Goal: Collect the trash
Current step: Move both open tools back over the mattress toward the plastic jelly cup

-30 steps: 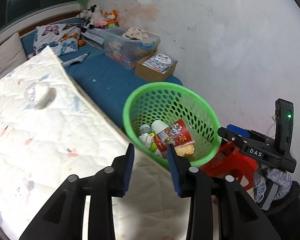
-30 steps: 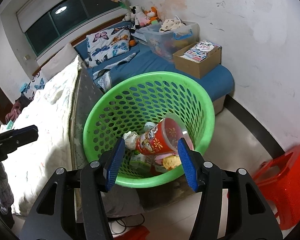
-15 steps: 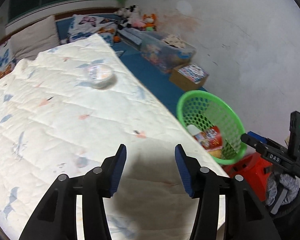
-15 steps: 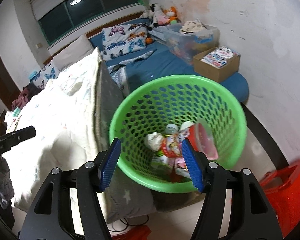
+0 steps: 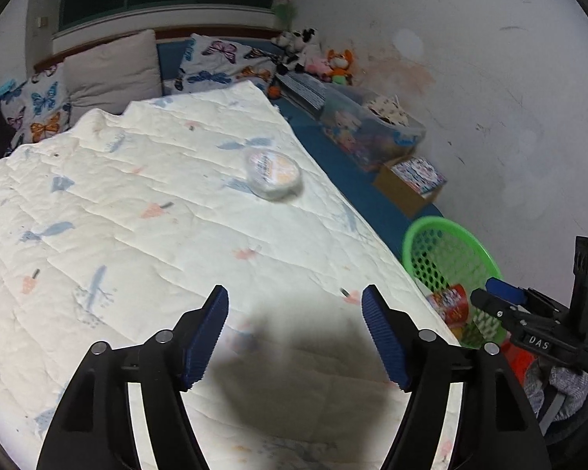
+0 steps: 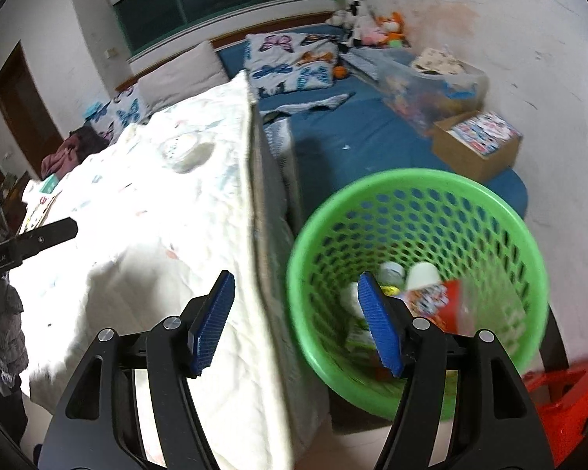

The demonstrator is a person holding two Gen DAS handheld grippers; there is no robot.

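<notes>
A round white lidded tub [image 5: 272, 173] lies on the white quilt [image 5: 137, 235], well ahead of my left gripper [image 5: 294, 333], which is open and empty above the quilt. The tub also shows small in the right wrist view [image 6: 184, 150]. A green mesh basket [image 6: 415, 274] stands on the floor beside the bed and holds a red printed cup [image 6: 435, 301] and other trash. It also shows in the left wrist view [image 5: 450, 254]. My right gripper [image 6: 296, 321] is open and empty, over the quilt's edge and the basket's left rim.
A blue mattress [image 6: 352, 137] behind the basket carries a clear storage bin [image 6: 431, 82] and a cardboard box [image 6: 478, 145]. Butterfly pillows [image 5: 223, 62] and soft toys [image 5: 325, 62] lie at the far end. A red plastic stool [image 6: 560, 395] stands right of the basket. A white wall is on the right.
My left gripper has swung from the basket to over the quilt, facing the tub, and opened wider. My right gripper has shifted left from over the basket to the quilt's edge.
</notes>
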